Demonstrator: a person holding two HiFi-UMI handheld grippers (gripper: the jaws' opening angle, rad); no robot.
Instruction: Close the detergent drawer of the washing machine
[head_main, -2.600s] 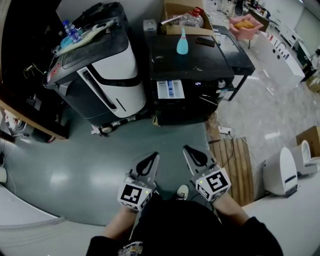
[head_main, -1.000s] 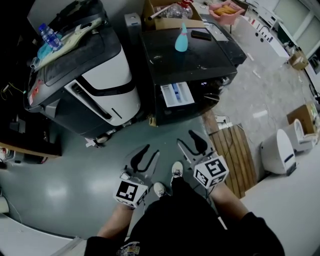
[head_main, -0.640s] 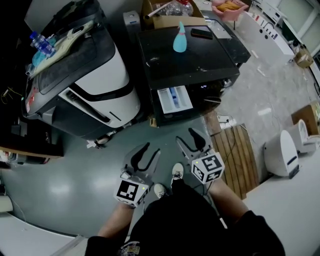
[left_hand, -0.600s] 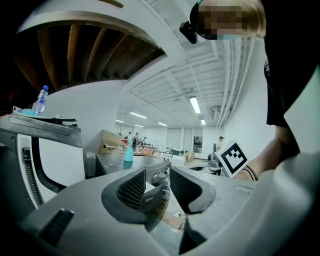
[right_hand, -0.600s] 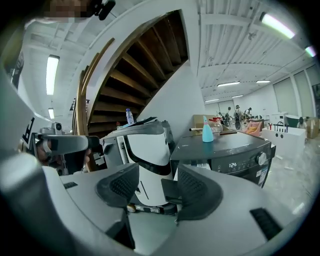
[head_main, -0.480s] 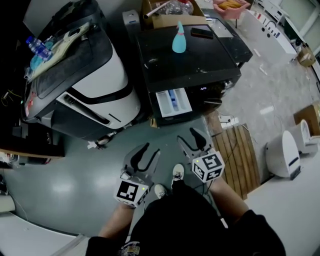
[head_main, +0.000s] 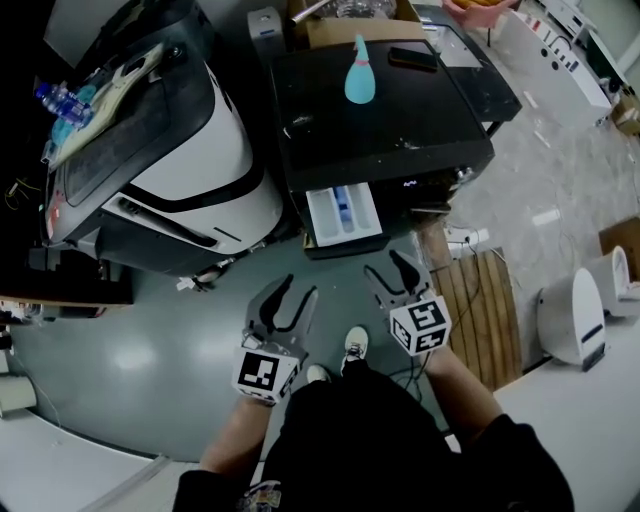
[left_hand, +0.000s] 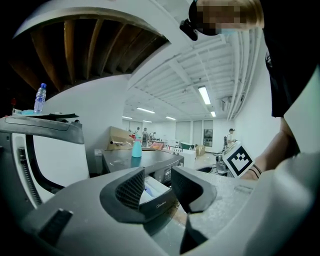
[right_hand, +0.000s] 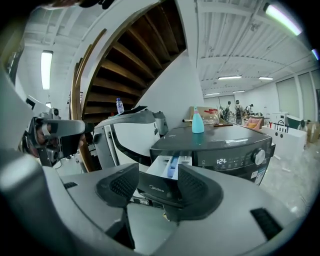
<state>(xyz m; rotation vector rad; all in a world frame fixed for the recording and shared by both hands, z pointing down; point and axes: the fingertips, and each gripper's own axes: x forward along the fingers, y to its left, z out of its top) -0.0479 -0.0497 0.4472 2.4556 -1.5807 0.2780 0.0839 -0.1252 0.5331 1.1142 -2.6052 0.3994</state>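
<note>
There are 2 grippers here, each with 1 marker cube. The left gripper (head_main: 291, 298) and the right gripper (head_main: 390, 270) hang side by side over the grey floor (head_main: 150, 340), above the person's 2 shoes (head_main: 354, 344). Both point at the 1 black washing machine (head_main: 400, 130).

Its 1 detergent drawer (head_main: 343, 213) stands pulled out from the front, at the machine's left end, with white compartments and 1 blue insert. Neither gripper touches it; both are short of it.

The jaws of both grippers have just been opening and now stand wide apart. Nothing is held between either pair; the drawer only shows through the gaps, further off.

On the machine's top stand 1 teal bottle (head_main: 359, 75) and 1 flat dark slab (head_main: 412, 59). Beside the machine sits 1 white-and-black appliance (head_main: 200, 150).
</note>
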